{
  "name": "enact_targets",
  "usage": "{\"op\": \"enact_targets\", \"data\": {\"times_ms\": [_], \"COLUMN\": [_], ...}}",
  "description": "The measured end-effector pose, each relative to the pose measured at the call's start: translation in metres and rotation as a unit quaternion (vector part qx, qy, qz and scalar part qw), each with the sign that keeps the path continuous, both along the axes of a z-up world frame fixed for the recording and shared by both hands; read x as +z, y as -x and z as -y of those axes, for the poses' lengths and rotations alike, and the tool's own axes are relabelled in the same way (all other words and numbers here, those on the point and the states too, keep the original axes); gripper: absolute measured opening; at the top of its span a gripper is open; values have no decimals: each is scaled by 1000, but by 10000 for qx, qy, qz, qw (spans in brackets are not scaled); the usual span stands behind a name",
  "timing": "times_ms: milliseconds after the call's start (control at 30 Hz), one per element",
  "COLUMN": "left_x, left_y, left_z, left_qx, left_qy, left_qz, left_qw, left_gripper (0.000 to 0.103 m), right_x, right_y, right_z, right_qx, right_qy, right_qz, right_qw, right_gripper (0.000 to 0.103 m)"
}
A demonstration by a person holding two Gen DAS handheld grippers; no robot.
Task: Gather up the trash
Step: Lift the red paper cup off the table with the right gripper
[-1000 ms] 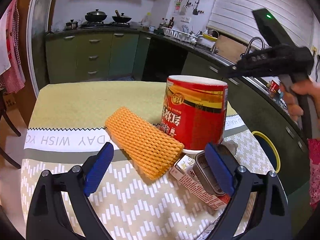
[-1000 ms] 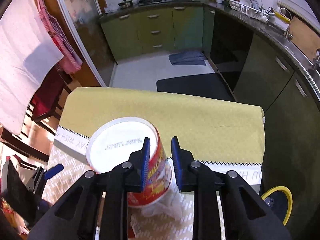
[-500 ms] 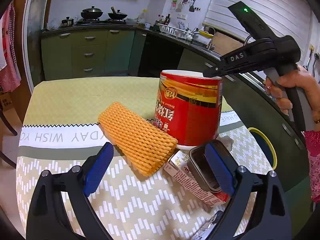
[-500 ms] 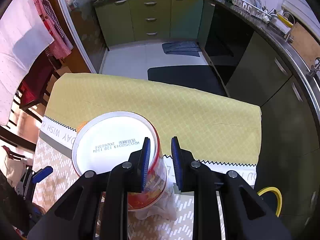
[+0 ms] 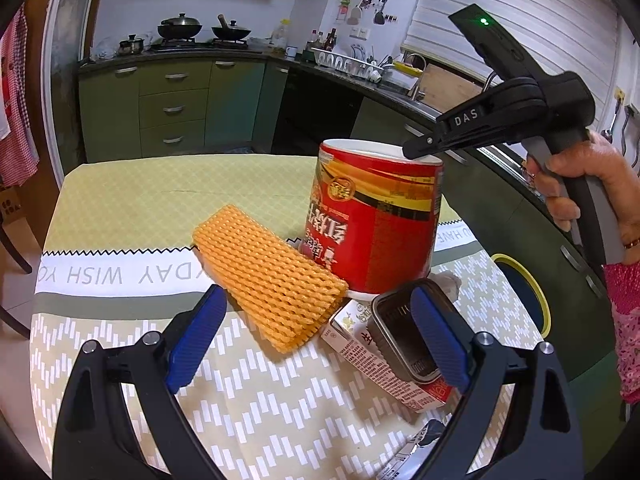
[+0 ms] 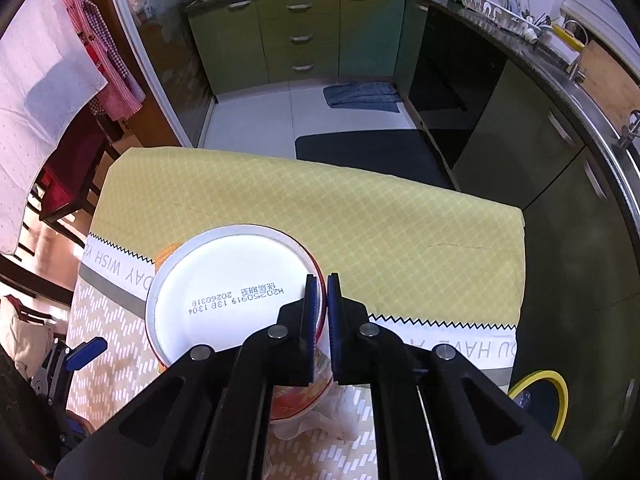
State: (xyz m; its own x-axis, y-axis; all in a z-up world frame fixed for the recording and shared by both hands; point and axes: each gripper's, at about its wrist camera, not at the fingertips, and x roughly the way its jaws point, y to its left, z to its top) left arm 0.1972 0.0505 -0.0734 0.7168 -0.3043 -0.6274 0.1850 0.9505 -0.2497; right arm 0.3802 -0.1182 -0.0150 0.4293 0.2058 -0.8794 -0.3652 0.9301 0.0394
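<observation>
Change since earlier frame: right gripper (image 6: 321, 294) jaws, earlier standing apart astride the cup's edge, now pinched together on that edge; left gripper (image 5: 316, 336) not shifted
Right claw: closed to its narrowest; blue pads clamp the raised rim of the noodle cup (image 5: 374, 216), one pad inside the rim, one against the red wall
Left claw: wide open, nothing held; hovers low over the table (image 5: 132, 200) just before the foam net (image 5: 268, 276), which lies between its fingers in its own camera's view
Cup position: upside down on the patterned tablecloth, white base up, right of the orange foam net and touching it; a carton (image 5: 380, 364) and a small dark tin (image 5: 400, 336) lie in front
Bin: yellow-rimmed bin (image 6: 540, 400) on the floor, beside the table's right edge
Technique note: grip is on a thin lip only; judged best to lift straight up, slowly, keeping the cup level so it does not pivot out of the pads; then swing across to the bin and release low
Risk: crumpled plastic under the cup may drag along
Writing, cup base: "H20250919 13B 1304", "20260318"
Writing, tablecloth: "DAY WISH YO", "U HAVE A", both partial
Writing, right gripper body: "DAS"
Writing, cup wall: Chinese characters, not legible
</observation>
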Motion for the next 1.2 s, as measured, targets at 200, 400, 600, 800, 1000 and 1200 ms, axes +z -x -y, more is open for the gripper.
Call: {"op": "enact_targets", "data": {"times_ms": [200, 400, 600, 800, 1000, 1200], "left_x": [-1, -1, -1, -3, -3, -4], "left_y": [0, 0, 0, -1, -2, -3], "left_z": [-1, -1, -2, -2, -3, -2], "left_qx": [20, 18, 37, 52, 53, 49], "left_qy": [17, 17, 24, 14, 23, 13], "left_qz": [-1, 0, -8, -43, -57, -82], "left_qw": [10000, 10000, 10000, 10000, 10000, 10000], "left_gripper": [89, 89, 89, 89, 89, 89], "right_x": [12, 25, 40, 52, 67, 85], "right_y": [7, 13, 19, 23, 29, 38], "right_z": [5, 18, 39, 49, 52, 56], "right_qx": [-4, -62, -156, -165, -158, -124], "right_qy": [-89, -181, -364, -493, -650, -782], "right_qz": [157, 272, 403, 497, 589, 736], "right_qw": [9998, 9994, 9984, 9974, 9960, 9941], "right_gripper": [6, 6, 5, 5, 6, 6]}}
